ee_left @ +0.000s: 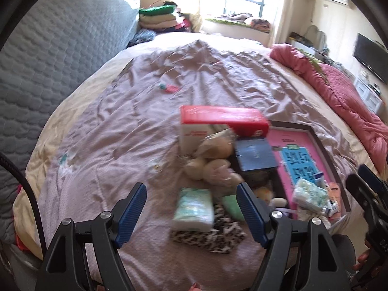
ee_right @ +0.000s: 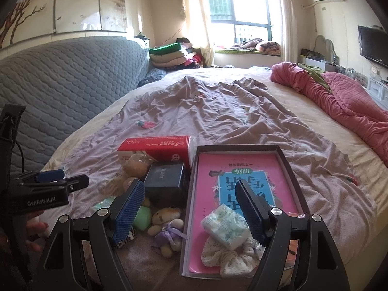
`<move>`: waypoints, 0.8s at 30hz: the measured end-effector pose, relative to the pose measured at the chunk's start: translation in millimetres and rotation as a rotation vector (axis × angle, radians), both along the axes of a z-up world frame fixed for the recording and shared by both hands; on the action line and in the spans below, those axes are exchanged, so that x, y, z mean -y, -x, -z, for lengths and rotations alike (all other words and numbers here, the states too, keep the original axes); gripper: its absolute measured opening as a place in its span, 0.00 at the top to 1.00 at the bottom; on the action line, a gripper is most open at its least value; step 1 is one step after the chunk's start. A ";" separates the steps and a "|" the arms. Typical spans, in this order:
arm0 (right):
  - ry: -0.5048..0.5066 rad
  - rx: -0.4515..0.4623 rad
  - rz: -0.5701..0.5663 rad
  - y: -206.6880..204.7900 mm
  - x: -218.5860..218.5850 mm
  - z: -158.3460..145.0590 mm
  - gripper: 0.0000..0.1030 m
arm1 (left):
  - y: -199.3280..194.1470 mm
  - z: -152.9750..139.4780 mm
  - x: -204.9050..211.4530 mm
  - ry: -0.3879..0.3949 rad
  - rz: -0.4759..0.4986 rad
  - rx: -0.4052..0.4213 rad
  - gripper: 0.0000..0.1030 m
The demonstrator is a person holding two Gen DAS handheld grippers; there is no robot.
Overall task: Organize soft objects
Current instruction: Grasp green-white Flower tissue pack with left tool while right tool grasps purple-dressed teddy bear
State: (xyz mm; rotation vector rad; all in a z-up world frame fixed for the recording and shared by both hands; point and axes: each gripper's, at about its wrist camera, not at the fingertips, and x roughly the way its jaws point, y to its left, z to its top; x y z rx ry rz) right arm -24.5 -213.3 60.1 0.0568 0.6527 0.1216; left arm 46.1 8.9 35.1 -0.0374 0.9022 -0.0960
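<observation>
My left gripper [ee_left: 192, 212] is open and empty over a tissue pack [ee_left: 194, 209] lying on a leopard-print cloth [ee_left: 213, 236] on the bed. A beige plush toy [ee_left: 213, 160] lies just beyond it. My right gripper [ee_right: 190, 211] is open and empty above the shallow box [ee_right: 294, 184] with a pink book inside. In the box lie a second tissue pack [ee_right: 224, 226] and a pale scrunchie [ee_right: 225, 257]. A small teddy bear in purple [ee_right: 167, 228] and a green soft thing [ee_right: 141, 219] lie left of the box.
A red and white carton [ee_right: 155, 149] and a dark blue box [ee_right: 166, 178] stand behind the toys. A small pink item [ee_right: 145, 124] lies further up the wrinkled sheet. A red quilt [ee_right: 339, 97] is bunched at the right. A grey headboard [ee_right: 60, 84] is at the left.
</observation>
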 end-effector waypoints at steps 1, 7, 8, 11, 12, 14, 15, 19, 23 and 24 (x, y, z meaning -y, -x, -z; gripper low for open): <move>0.003 -0.003 -0.004 0.0 -1.2 0.7 0.24 | -1.6 2.4 -6.1 0.008 -0.011 -0.005 0.27; 0.018 -0.015 -0.021 -0.8 -7.0 5.3 0.24 | -7.3 13.4 -29.6 0.027 -0.056 -0.036 0.27; 0.020 -0.016 -0.024 -0.3 -8.2 5.6 0.24 | -7.9 14.7 -31.8 0.029 -0.060 -0.038 0.27; 0.032 -0.023 -0.034 -1.2 -11.5 8.0 0.24 | -9.2 18.0 -37.2 0.038 -0.066 -0.046 0.27; 0.037 -0.027 -0.040 -1.4 -13.3 9.3 0.24 | -9.5 19.4 -38.3 0.041 -0.066 -0.048 0.27; 0.046 -0.033 -0.048 -2.0 -16.6 11.5 0.24 | -10.5 21.9 -37.8 0.050 -0.061 -0.055 0.27; 0.052 -0.038 -0.054 -2.6 -18.4 13.3 0.24 | -10.5 23.9 -36.9 0.054 -0.055 -0.059 0.27; 0.080 -0.065 -0.084 -5.1 -26.4 24.4 0.24 | -14.4 37.7 -24.3 0.047 -0.018 -0.093 0.27; 0.122 -0.114 -0.117 -11.7 -34.5 42.0 0.24 | -21.2 55.5 -6.0 0.020 0.021 -0.134 0.27; 0.137 -0.129 -0.128 -13.7 -37.3 46.7 0.24 | -23.6 61.1 0.0 0.011 0.033 -0.143 0.27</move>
